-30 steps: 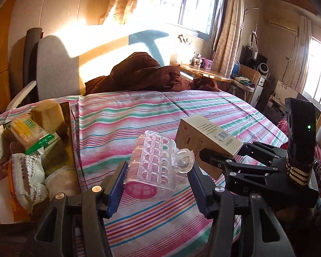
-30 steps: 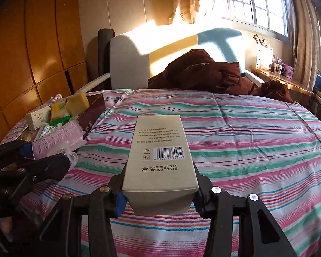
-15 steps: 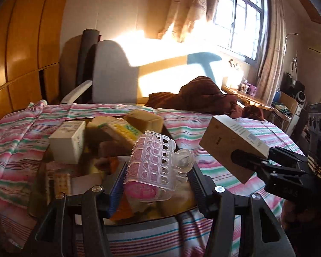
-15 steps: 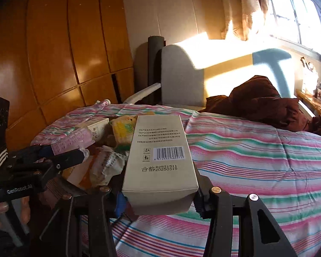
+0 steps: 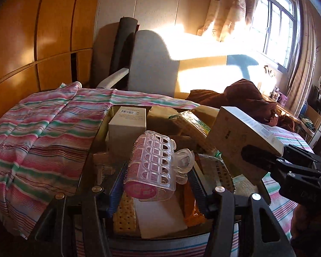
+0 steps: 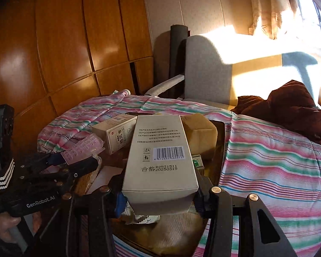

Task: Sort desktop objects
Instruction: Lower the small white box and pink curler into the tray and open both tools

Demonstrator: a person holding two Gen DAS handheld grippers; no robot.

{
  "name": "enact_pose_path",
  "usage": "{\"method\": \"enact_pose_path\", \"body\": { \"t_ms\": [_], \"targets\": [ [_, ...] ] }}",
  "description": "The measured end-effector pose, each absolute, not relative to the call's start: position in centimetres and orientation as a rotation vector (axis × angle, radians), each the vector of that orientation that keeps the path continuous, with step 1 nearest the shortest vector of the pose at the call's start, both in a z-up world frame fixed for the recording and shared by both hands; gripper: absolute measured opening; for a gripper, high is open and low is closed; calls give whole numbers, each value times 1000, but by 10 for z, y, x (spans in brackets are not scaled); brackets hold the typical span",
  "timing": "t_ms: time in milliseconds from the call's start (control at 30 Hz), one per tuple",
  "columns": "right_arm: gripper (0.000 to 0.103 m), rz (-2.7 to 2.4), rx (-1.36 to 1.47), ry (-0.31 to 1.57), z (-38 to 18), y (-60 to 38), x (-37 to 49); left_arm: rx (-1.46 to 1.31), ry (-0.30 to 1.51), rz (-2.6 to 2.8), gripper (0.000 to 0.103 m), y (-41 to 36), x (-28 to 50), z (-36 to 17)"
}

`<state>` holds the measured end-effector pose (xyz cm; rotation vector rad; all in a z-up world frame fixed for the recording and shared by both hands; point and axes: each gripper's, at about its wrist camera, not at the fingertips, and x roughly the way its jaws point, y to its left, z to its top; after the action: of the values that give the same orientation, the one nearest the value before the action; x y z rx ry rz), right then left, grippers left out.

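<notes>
Now both grippers hold items above the crowded tray [image 5: 100,128].
Left gripper [image 5: 154,182] clamps the hair roller [image 5: 149,167]; right gripper [image 6: 160,194] clamps the beige box [image 6: 160,154], white carton [image 5: 128,126] and packets beyond the fingertips.

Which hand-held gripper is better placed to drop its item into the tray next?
Probably the left hand-held gripper: its hair roller hangs right over the tray contents. The right holds its box over the tray's near edge.

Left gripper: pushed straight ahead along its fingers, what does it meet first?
Probably the upright white carton in the tray; the held hair roller leads the left gripper. Depth is unclear.
</notes>
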<state>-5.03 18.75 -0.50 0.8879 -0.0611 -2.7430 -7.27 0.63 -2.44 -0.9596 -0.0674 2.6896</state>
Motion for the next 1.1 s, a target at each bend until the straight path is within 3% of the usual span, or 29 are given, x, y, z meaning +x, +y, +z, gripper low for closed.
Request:
{"method": "enact_pose_path", "body": {
  "t_ms": [500,600,733,800,1100],
  "targets": [
    [55,-2651,941,-192,-23,201,-36,-982,-126,2655,60,11,-67,-32],
    [60,-2652,943,-210,-24,206,-31,-992,-122,2666,60,11,-64,-33],
    [59,-2691,923,-166,-23,208,-27,-994,-124,2667,60,12,-59,-33],
    [53,-2729,919,-129,-22,206,-30,-985,-116,2667,60,14,-57,-31],
    [53,-2823,1023,-61,-28,194,-58,-968,-125,2654,60,16,-53,-29]
  ]
}}
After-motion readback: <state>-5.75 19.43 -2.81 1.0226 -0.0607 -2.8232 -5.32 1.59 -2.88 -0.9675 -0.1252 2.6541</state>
